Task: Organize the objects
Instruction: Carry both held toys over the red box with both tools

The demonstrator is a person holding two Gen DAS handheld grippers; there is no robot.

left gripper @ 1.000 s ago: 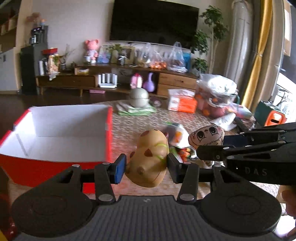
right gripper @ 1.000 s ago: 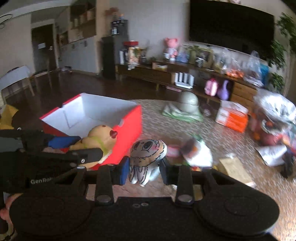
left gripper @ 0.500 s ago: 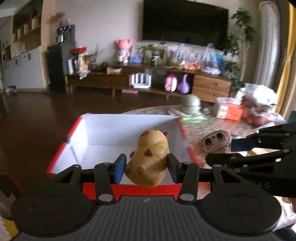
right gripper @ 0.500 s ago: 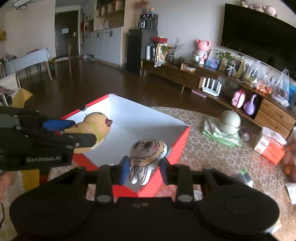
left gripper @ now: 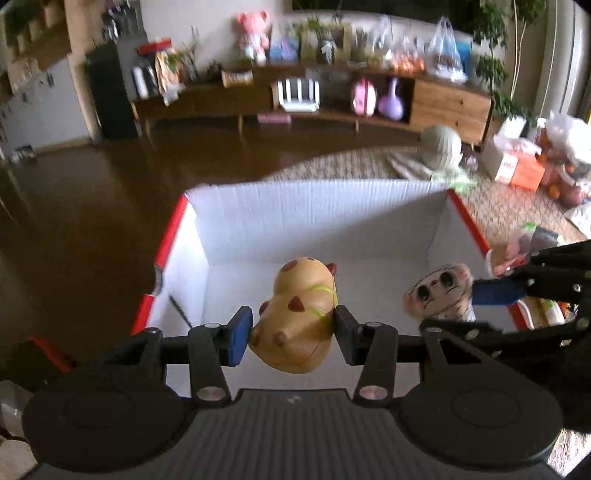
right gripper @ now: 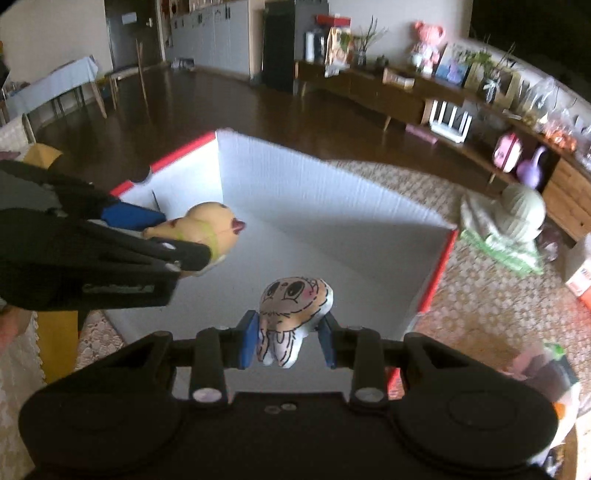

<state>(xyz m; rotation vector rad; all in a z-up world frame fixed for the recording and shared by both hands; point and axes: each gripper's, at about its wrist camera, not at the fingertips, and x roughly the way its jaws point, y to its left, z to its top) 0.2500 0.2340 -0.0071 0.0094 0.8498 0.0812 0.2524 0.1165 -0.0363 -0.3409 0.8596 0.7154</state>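
The yellow squishy toy (left gripper: 297, 321), tan w/ brown spots & a green streak, was clamped btwn the blue pads of the left gripper (left gripper: 293, 334), held in the air above the red box (left gripper: 168, 243), over its near-left part. From the right wrist view the same toy (right gripper: 207, 230) sat at the tip of the left gripper (right gripper: 173, 240), again over the box's white inside (right gripper: 314, 221), not touching its floor as far as could be told.

The cartoon-face plush (right gripper: 291, 317), pale w/ big drawn eyes & pink cheeks, was pinched at its lower half by the right gripper (right gripper: 288, 341), face turned up, hanging over the box's near-right part. In the left wrist view that plush (left gripper: 439, 291) showed just right of the yellow toy, near the box's right wall, w/ the right gripper (left gripper: 476, 299) coming in from the right edge.

The box stood open, red outside, white corrugated inside, no items seen on its floor. It sat on a patterned beige rug (left gripper: 351, 166). Beyond the box's far-right corner lay a grey-green round cushion (left gripper: 441, 146) on a folded green cloth (right gripper: 495, 243). Further behind the box, a long wooden TV cabinet (left gripper: 447, 101) ran along the wall, w/ a pink plush figure (left gripper: 255, 31) on top. Left of the box: dark wood floor (left gripper: 92, 206).
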